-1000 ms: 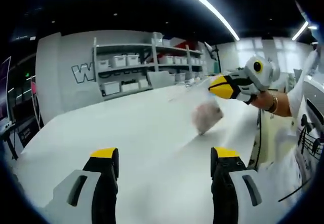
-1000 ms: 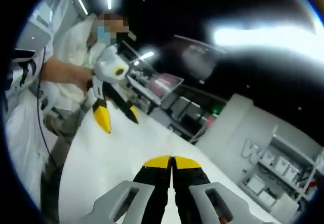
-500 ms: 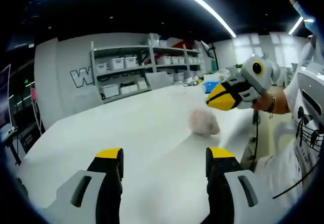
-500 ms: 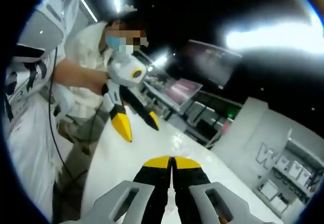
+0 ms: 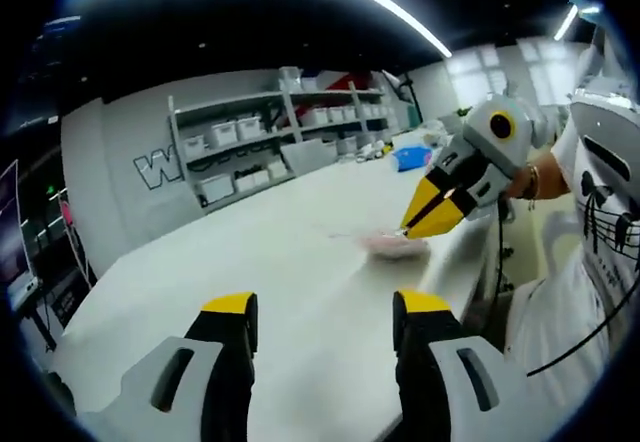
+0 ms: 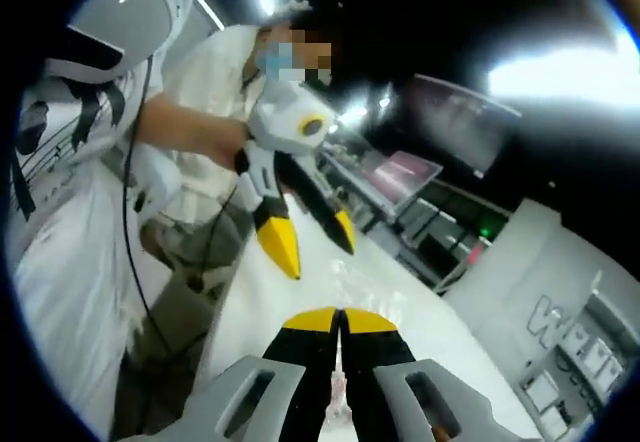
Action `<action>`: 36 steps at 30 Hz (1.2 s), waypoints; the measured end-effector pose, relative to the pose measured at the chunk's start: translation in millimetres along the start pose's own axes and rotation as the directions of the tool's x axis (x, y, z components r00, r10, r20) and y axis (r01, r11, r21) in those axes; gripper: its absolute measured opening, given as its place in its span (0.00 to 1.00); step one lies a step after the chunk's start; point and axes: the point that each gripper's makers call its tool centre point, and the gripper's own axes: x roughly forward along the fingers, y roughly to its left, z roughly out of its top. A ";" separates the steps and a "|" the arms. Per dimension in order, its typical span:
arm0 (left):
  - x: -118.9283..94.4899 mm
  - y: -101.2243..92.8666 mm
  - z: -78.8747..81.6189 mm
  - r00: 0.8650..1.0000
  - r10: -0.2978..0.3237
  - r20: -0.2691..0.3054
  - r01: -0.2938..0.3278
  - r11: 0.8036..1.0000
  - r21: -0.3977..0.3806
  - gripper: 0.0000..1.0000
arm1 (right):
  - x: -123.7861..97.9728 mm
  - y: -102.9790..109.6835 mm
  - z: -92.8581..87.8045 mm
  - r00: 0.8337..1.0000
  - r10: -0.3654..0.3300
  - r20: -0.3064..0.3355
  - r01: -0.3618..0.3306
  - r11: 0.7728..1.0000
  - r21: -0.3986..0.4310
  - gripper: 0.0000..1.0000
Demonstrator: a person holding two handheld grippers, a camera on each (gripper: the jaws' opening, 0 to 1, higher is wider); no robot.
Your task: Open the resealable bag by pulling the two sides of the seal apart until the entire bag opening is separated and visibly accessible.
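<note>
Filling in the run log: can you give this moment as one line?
left gripper: open, above table | right gripper: shut on bag | bag: on table | seal: unclear

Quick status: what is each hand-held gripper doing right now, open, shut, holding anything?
Left hand-held gripper: open, nothing between its jaws.
Right hand-held gripper: shut; in the left gripper view its tips sit at the bag on the table, a grip cannot be told.
</note>
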 end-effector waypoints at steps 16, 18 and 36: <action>0.2 -16.8 7.1 0.998 0.026 0.061 -0.042 0.964 0.264 0.31 | -11.7 0.6 -10.9 1.000 -0.019 0.022 0.014 0.977 0.214 0.00; -0.2 -18.4 9.0 0.997 0.034 0.066 -0.053 0.949 0.312 0.28 | -14.9 -2.4 -9.6 0.999 -0.030 0.029 0.023 0.972 0.232 0.00; 8.9 -42.2 34.3 0.987 0.099 0.126 -0.160 0.637 0.754 0.08 | -31.1 -11.2 -11.9 0.995 -0.084 0.054 0.054 0.911 0.408 0.00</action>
